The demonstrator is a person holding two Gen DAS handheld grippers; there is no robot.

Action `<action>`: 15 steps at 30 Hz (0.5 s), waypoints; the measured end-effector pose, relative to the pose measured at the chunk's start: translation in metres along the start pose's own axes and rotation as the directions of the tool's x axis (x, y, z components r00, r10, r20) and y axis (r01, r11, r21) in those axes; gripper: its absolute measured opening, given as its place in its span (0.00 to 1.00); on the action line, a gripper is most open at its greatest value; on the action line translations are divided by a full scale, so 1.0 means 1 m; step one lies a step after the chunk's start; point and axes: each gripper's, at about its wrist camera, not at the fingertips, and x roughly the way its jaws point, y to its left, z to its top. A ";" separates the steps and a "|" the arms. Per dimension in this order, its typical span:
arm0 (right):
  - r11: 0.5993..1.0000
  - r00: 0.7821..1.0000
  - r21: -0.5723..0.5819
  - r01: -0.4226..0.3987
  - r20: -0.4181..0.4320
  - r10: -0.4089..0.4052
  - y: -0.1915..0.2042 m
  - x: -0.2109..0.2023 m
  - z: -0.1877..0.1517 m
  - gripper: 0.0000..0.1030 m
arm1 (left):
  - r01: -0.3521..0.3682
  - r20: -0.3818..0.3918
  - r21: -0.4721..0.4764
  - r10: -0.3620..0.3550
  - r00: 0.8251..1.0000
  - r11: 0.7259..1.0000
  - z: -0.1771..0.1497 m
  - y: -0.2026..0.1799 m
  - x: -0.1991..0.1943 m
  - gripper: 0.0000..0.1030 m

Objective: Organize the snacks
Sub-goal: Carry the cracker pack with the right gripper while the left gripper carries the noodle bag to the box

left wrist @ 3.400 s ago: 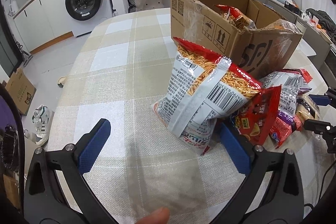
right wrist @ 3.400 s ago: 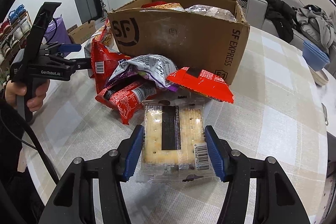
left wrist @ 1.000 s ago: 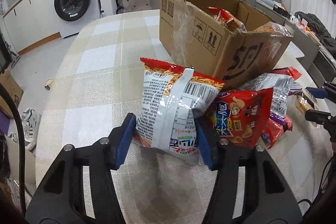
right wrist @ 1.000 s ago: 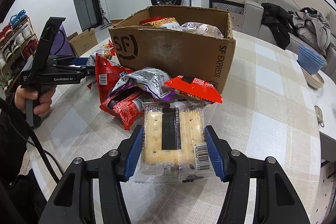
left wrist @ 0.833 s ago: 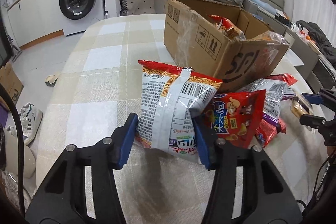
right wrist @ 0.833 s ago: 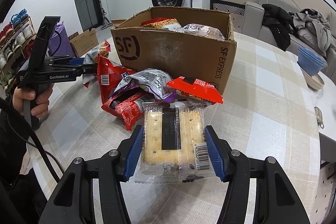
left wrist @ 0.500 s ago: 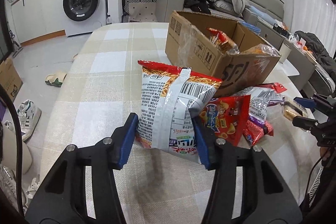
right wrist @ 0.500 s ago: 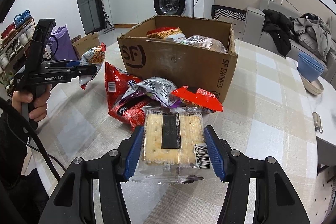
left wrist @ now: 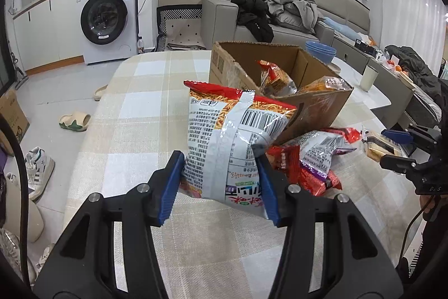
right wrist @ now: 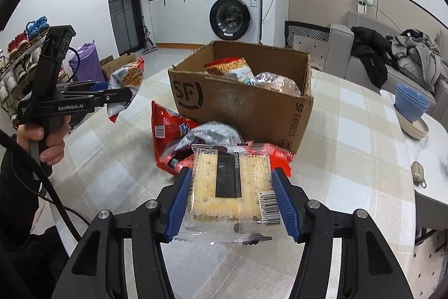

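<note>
Now the left hand-held gripper [left wrist: 221, 187] is clenched on a red-and-white foil bag of noodle snacks [left wrist: 232, 145], lifted off the checked-cloth bench [left wrist: 140, 108]. Beyond it stands an open brown cardboard box [left wrist: 313, 100]. The right hand-held gripper [right wrist: 232, 203] grasps a clear-wrapped cracker packet [right wrist: 232, 187].
</note>
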 end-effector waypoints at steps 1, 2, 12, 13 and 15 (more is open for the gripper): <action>1.000 1.000 0.000 0.004 0.011 -0.004 0.000 -0.003 0.001 0.57 | 0.001 0.005 -0.001 -0.001 1.000 1.000 0.000 -0.001 -0.003 0.47; 1.000 1.000 0.003 0.006 0.018 -0.006 -0.001 -0.004 0.001 0.57 | 0.003 0.011 -0.002 -0.003 1.000 1.000 0.001 -0.002 -0.006 0.47; 0.998 0.989 0.066 0.024 0.146 -0.034 -0.013 -0.025 0.011 0.57 | -0.004 0.051 -0.009 0.005 0.999 1.000 0.014 -0.014 -0.026 0.47; 0.997 0.987 0.076 0.020 0.158 -0.032 -0.014 -0.026 0.012 0.57 | 0.000 0.052 -0.016 0.001 0.999 1.000 0.017 -0.015 -0.027 0.47; 0.995 0.979 0.099 0.011 0.201 -0.031 -0.015 -0.029 0.015 0.57 | 0.002 0.051 -0.018 -0.001 0.999 1.000 0.023 -0.017 -0.025 0.47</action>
